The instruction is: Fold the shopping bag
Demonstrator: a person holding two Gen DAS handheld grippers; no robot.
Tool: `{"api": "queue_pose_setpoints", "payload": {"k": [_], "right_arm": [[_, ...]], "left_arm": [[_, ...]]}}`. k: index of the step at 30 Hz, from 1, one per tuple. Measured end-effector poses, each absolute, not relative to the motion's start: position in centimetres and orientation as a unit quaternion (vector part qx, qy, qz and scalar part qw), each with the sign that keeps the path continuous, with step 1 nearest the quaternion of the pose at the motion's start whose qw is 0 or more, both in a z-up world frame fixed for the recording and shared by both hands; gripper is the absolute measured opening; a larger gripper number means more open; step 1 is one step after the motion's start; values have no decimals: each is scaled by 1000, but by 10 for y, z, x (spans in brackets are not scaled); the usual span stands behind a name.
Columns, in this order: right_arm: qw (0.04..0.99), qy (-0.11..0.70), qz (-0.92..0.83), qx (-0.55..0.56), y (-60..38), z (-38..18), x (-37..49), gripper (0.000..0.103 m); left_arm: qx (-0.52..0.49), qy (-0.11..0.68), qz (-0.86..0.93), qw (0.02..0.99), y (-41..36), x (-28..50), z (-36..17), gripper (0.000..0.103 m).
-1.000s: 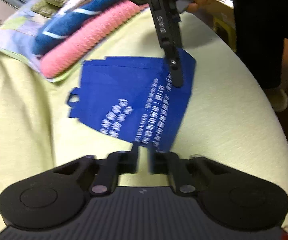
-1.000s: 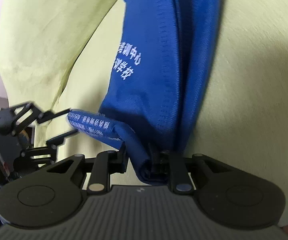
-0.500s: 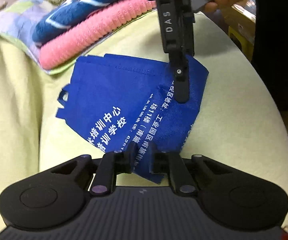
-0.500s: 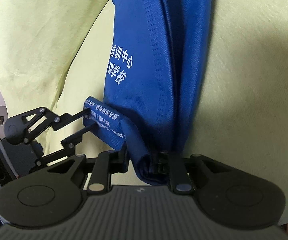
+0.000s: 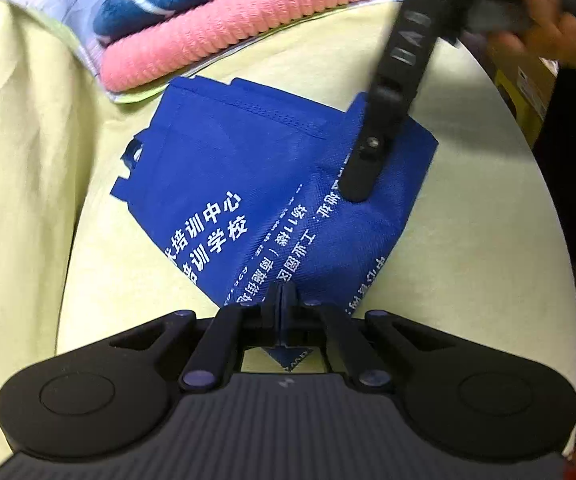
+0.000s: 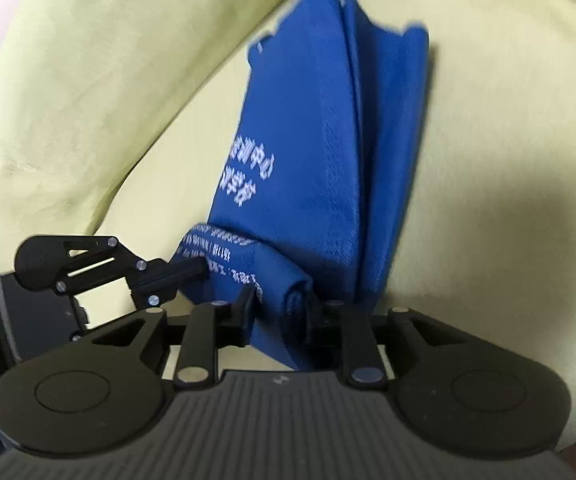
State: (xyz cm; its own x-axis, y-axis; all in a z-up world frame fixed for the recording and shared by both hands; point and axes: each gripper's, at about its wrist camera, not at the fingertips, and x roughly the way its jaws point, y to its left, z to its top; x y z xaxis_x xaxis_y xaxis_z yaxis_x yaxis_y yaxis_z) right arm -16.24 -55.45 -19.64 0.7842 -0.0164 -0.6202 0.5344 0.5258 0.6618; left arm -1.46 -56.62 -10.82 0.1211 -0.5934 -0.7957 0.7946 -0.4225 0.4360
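Left tool (image 5: 282, 300) is clamped tight on the near corner of the blue shopping bag (image 5: 272, 168), a thin tip of fabric poking back through the jaws; this pins the turned-over flap so the crease holds. Right tool (image 6: 280, 312) has a thick rolled bundle of the bag's fabric between its jaws, which are opening, so its hold on the far-right corner is probably being released now that the left one anchors the fold. In the left wrist view its finger (image 5: 367, 160) lies on the bag's right part. The bag lies partly folded on the yellow-green surface (image 5: 467, 240), printing upward, handle loop out to the left. Stacked pink and blue towels (image 5: 228, 32) sit just beyond its far edge, out of the working area.
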Motion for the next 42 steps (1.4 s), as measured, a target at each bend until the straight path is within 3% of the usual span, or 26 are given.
{"api": "queue_pose_setpoints", "payload": {"k": [6,9,12,15,18,24,33,42], "right_arm": [[874,247,-279,310,-509,-182,-171,39],[890,233,-335,203,-483,-173,-174,40],[901,221,-350,127,-459,-167,-175,36],[911,220,-341,70,-438,-162,-170,14],[916,228,-326,51,-427,-162,-164,9],[908,249,-331,61,-442,-178,-148,3],[896,304,-316,69,-462,-181,-132,0],[892,310,-322,75,-456,-180,-129,0]], "left_arm": [[522,103,-651,542,-568,-15,-108,0],[519,105,-650,545,-569,-16,-108,0],[518,107,-649,547,-569,-15,-108,0],[517,110,-648,548,-570,-15,-108,0],[517,110,-647,550,-570,-16,-108,0],[512,113,-647,554,-571,-15,-107,0],[511,108,-647,555,-574,-15,-109,0],[515,89,-641,562,-569,-20,-111,0]]}}
